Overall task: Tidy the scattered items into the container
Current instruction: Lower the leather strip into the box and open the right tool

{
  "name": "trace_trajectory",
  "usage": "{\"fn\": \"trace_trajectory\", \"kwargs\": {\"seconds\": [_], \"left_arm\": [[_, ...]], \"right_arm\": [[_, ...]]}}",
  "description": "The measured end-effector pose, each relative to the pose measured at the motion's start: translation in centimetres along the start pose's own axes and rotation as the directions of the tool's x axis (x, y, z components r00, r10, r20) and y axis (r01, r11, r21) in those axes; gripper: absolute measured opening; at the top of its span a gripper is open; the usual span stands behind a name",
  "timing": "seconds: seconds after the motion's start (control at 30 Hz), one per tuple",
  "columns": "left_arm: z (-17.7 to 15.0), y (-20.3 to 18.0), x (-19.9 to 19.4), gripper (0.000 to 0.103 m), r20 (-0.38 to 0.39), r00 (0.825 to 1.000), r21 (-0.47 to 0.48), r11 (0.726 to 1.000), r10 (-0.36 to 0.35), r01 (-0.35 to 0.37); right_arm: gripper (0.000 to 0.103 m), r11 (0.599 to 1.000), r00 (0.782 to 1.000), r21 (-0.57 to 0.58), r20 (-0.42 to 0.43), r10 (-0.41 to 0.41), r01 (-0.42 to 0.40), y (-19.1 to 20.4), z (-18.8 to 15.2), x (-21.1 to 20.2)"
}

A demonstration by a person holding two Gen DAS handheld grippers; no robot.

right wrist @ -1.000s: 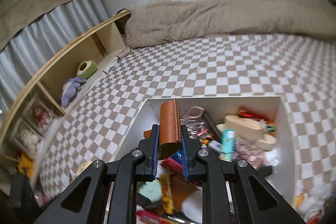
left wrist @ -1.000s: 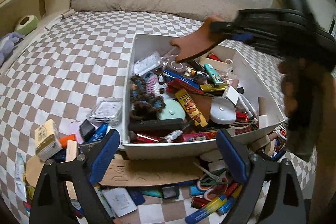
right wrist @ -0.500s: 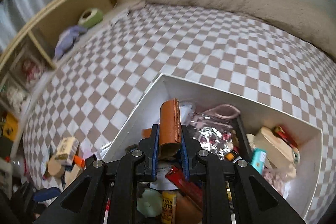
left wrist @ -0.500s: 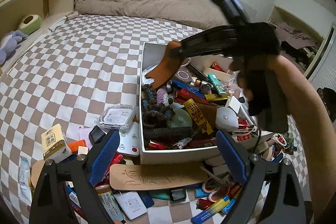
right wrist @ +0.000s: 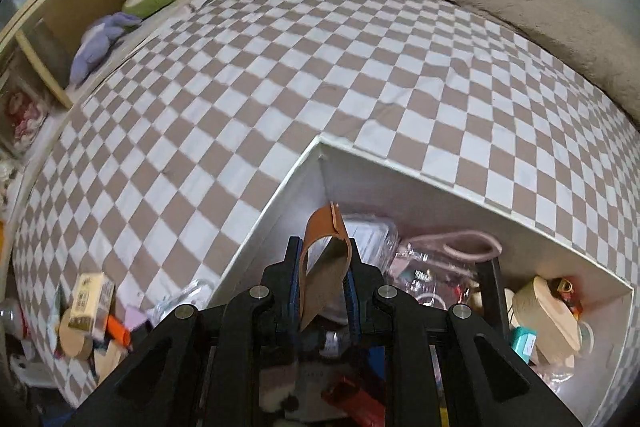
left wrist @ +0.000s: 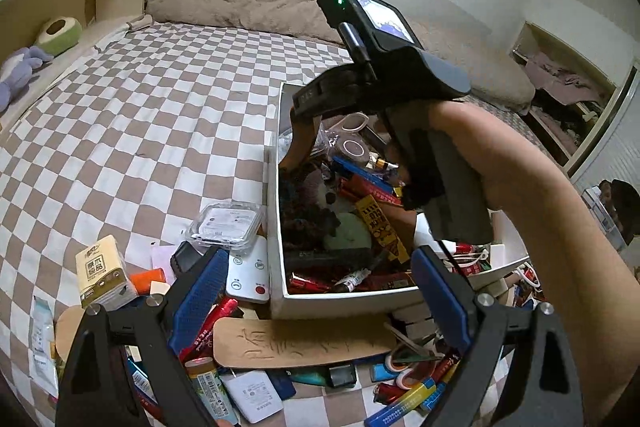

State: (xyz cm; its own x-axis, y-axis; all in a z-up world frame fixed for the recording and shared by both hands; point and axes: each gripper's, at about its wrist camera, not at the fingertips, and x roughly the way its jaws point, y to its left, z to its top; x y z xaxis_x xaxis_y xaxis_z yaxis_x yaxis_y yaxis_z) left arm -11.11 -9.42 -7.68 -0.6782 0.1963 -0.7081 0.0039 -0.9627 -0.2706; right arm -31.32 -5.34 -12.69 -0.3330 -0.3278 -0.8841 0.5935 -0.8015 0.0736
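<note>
The right tool (right wrist: pixel 322 291) gripped a folded tan leather pouch (right wrist: pixel 325 269) between its blue pads, holding it low over the near-left corner of the white rectangular cardboard box (left wrist: pixel 276 211) crammed with oddments on the brown-and-white checkered bed (left wrist: pixel 140 131). The left tool (left wrist: pixel 320 301) hung with its fingers spread wide and empty above a carved wooden board (left wrist: pixel 296 341) among clutter in front of the box.

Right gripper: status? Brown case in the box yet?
Right gripper shut on brown leather case, low over white box, not released. Left gripper open, empty, above the loose clutter. Box crowded; nothing blocking the drop.
</note>
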Motion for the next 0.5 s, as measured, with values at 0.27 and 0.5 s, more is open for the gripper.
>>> {"fn": "trace_trajectory", "kwargs": {"seconds": [0.27, 0.5], "left_arm": [[0.0, 0.1, -0.3, 0.094, 0.004, 1.000, 0.002, 1.000, 0.002, -0.002], [0.2, -0.1, -0.8, 0.094, 0.015, 1.000, 0.005, 1.000, -0.003, 0.003]], "right_arm": [[0.085, 0.996, 0.996, 0.067, 0.070, -0.061, 0.056, -2.2, -0.6, -2.9], [0.046, 0.994, 0.995, 0.063, 0.032, -0.090, 0.088, -3.5, -2.1, -3.6]]}}
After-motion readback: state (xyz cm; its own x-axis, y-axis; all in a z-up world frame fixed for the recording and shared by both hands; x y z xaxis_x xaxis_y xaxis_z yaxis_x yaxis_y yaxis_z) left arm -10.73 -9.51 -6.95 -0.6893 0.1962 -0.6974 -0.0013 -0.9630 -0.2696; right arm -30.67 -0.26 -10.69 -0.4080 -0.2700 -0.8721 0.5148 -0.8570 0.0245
